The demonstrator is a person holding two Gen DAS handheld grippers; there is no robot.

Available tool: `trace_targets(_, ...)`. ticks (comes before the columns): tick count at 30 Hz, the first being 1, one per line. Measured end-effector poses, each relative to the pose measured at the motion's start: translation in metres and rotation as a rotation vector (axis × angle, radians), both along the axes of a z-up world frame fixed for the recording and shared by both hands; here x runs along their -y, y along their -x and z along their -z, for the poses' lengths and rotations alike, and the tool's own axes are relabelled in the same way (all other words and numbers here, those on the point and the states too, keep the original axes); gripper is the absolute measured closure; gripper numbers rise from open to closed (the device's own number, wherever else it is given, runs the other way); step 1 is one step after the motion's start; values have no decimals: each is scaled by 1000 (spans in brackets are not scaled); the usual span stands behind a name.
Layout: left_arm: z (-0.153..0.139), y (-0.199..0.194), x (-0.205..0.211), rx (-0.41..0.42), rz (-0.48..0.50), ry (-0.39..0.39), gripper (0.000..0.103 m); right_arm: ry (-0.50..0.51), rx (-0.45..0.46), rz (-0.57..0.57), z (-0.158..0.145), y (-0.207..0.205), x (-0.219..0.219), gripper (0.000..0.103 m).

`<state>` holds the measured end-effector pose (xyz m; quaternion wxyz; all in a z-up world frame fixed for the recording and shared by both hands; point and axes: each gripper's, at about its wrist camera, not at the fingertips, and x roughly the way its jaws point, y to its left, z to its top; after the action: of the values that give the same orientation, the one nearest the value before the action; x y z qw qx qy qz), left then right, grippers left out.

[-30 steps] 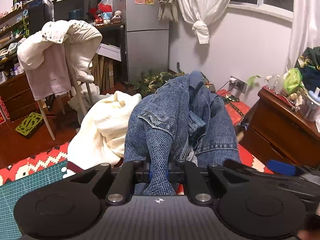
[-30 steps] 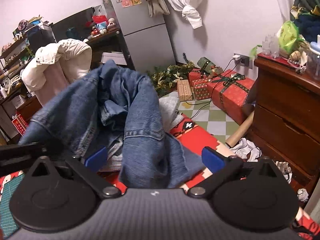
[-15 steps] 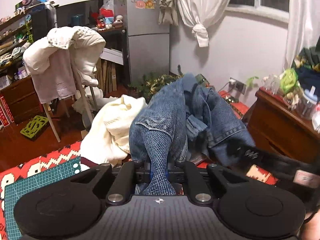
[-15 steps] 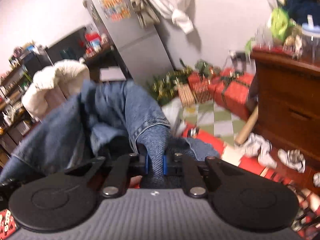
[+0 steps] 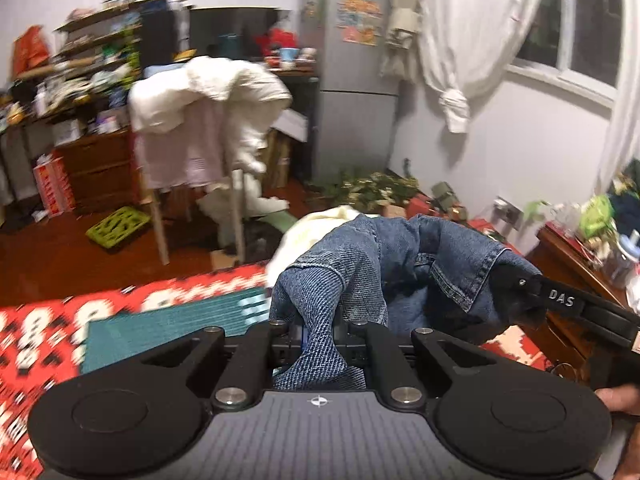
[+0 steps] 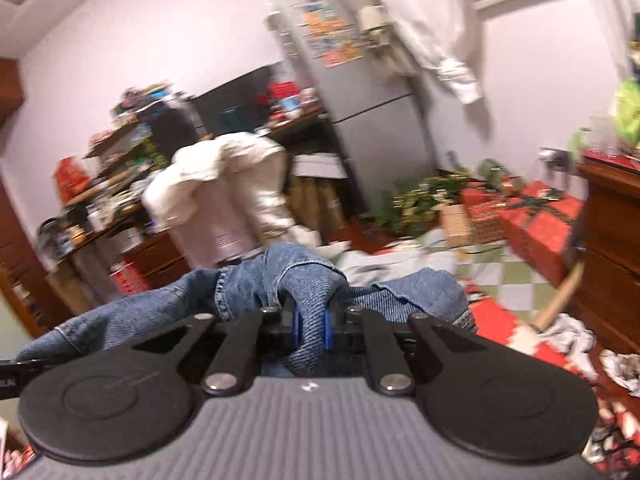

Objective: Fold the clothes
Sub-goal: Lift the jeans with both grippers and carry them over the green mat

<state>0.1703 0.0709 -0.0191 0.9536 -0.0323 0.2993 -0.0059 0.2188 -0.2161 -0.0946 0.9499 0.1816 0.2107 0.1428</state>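
Denim pinched tight in both claws. Left claw [image 5: 320, 332] clamped on a bunched fold of the blue denim garment [image 5: 400, 256], fabric squeezed between the fingers and spilling up and forward. Right claw [image 6: 310, 328] likewise closed on another fold of the same garment [image 6: 304, 276], blue pads pressing either side. Garment slung between the two, lifted above the red patterned cloth [image 5: 168, 296] and teal cutting mat [image 5: 168, 328] on the worktop. Just behind the denim, a cream garment [image 5: 316, 220]. Beyond, a chair [image 5: 200, 120] draped with white and pink clothes, well apart. Farther back, a grey fridge [image 5: 352, 80] and knotted white curtain [image 5: 456, 48]. Motion blur throughout.
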Motion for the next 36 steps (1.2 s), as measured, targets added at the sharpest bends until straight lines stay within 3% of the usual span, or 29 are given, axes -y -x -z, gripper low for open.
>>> trace_targets(10, -7, 71, -75, -10, -138, 21, 95, 42, 33, -236, -38, 68, -96, 91)
trace_targets(23, -11, 151, -146, -51, -242, 131, 95, 6, -6, -311, -50, 169, -126, 91)
trace_targets(31, 5, 143, -178, -66, -287, 223, 95, -15, -62, -274, -33, 132, -127, 91)
trace_targets(36, 34, 119, -187, -92, -292, 228, 95, 8, -126, -244, 3, 92, -134, 91)
